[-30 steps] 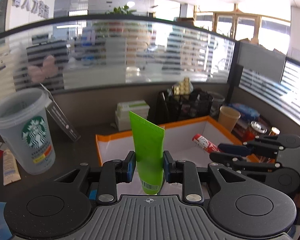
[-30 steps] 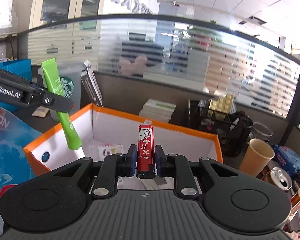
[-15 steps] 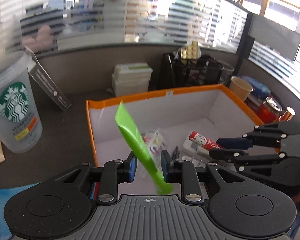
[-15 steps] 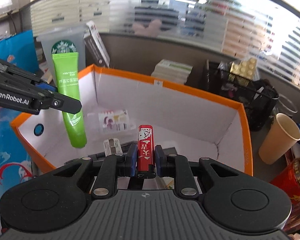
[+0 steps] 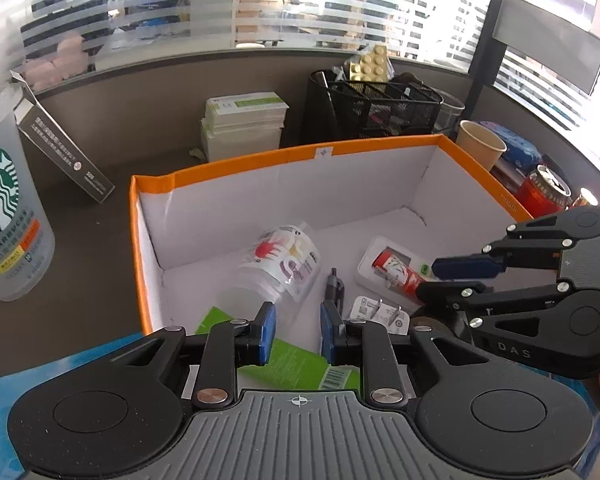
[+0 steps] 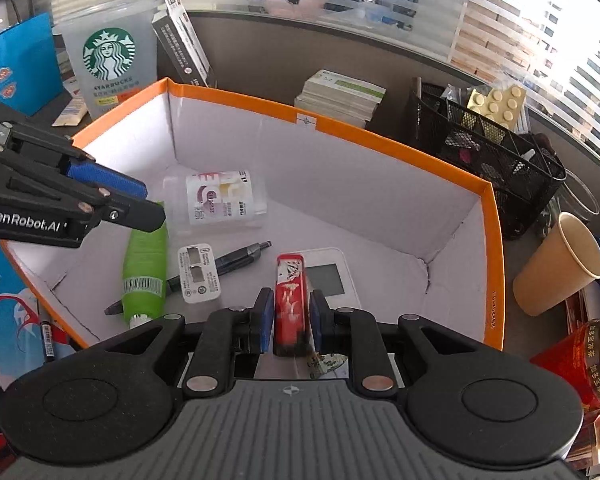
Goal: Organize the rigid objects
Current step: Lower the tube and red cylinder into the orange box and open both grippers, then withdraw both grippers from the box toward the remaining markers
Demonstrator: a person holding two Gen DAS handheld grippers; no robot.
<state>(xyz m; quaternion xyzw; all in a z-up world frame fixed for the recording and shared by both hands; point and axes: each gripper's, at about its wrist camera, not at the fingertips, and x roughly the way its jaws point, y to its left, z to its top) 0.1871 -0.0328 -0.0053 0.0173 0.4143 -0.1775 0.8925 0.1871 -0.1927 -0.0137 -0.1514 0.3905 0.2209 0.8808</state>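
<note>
- Two views, left wrist first: the left gripper (image 5: pixel 296 330) hangs over the near left corner of the orange-rimmed box (image 5: pixel 236 166), its blue pads a narrow gap apart with nothing pinched between them.
- Below those pads the green tube (image 5: pixel 296 364) lies flat on the white box floor, free of the jaws.
- Ahead of it on the floor lie a clear plastic bottle (image 5: pixel 280 264) on its side, a dark pen (image 5: pixel 334 286), a white plug adapter (image 5: pixel 380 312) and a flat white device (image 5: pixel 396 258).
- At the right of this view the right gripper (image 5: pixel 426 280) reaches into the box with the red lighter (image 5: pixel 400 274) between its fingers, over the white device.
- Outside the box stand a Starbucks cup (image 5: pixel 8 208), a stack of boxes (image 5: pixel 244 120), a black mesh organiser (image 5: pixel 376 106), a paper cup (image 5: pixel 482 148) and a red can (image 5: pixel 544 194).
- Right wrist view: the right gripper (image 6: pixel 290 322) is nearly closed, its pads pressed on both sides of the red lighter (image 6: pixel 290 296), which stands upright over the box floor beside the white device (image 6: pixel 328 276).
- Here the left gripper (image 6: pixel 148 204) comes in from the left, just above the green tube (image 6: pixel 146 270), which lies along the floor with its cap towards the near wall.
- Between tube and lighter lie the plug adapter (image 6: pixel 200 274) and the pen (image 6: pixel 236 258); the bottle (image 6: pixel 216 204) rests further back.
</note>
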